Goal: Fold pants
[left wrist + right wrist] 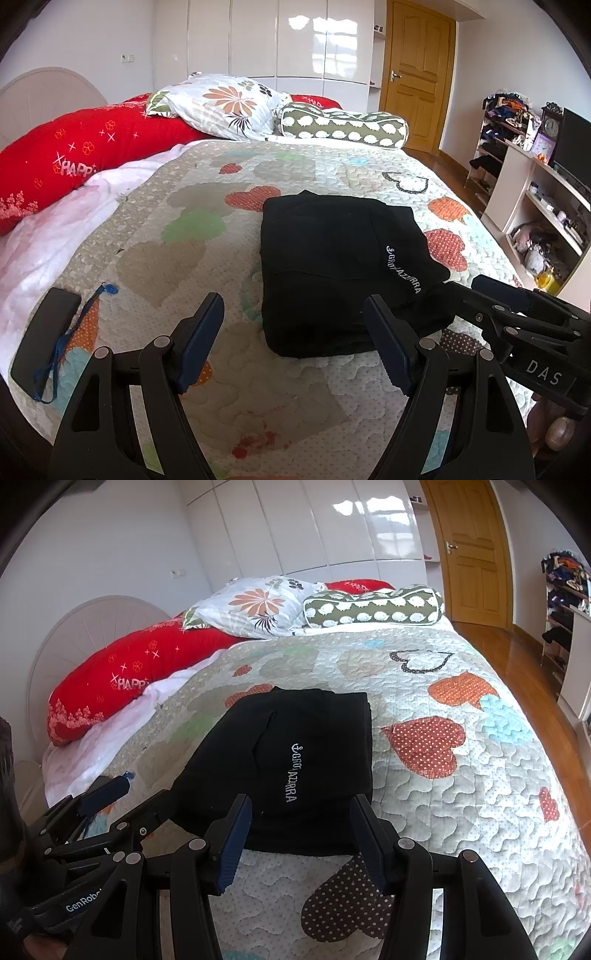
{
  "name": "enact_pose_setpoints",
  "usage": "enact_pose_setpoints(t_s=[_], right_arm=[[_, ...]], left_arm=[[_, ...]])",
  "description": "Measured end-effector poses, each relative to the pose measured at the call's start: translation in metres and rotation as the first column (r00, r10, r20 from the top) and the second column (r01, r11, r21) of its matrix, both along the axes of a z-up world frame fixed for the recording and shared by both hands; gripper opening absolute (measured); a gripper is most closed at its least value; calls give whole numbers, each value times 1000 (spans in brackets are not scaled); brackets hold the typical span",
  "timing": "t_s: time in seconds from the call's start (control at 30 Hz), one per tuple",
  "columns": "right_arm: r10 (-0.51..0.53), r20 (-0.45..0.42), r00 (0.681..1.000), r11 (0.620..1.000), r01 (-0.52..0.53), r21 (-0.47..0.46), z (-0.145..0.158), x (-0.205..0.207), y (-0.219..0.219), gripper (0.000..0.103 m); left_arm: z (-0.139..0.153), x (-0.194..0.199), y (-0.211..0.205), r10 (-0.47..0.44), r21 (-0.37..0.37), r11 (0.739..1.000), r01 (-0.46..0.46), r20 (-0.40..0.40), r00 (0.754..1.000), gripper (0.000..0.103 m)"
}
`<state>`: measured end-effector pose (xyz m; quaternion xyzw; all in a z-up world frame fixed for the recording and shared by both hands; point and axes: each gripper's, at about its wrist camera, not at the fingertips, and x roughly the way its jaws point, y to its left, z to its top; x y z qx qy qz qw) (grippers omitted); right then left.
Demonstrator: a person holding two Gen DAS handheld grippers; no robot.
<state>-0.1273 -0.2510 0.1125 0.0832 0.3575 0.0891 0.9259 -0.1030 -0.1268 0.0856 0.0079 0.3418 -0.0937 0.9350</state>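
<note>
Our black pants (332, 269) lie folded in a soft, floppy, light pile on the quilt (207, 236), so we would pinch a thick edge, while our left gripper (295, 343) and right gripper (301, 843) hang open, holding nothing.

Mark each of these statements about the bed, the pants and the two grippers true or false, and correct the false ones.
1. The black pants with white lettering lie folded into a compact rectangle on the heart-patterned quilt. True.
2. The left gripper is clamped on the pants. False: its jaws stand open with nothing between them.
3. A dark phone with a blue strap lies on the quilt, apart from the pants. True.
4. The right gripper holds the red pillow. False: it is open near the pants' edge; the red pillow lies at the headboard.
5. The wooden door is wide open. False: it is shut.
</note>
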Motion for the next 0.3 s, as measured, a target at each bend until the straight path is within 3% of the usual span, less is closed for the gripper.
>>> enact_pose_setpoints(t_s=[0.3], right_arm=[[-9,-8,1000,1000,9,-6,-3,-1,-6,53]], left_arm=[[0,-2,1,-3,-6,1000,3,6,1000,79]])
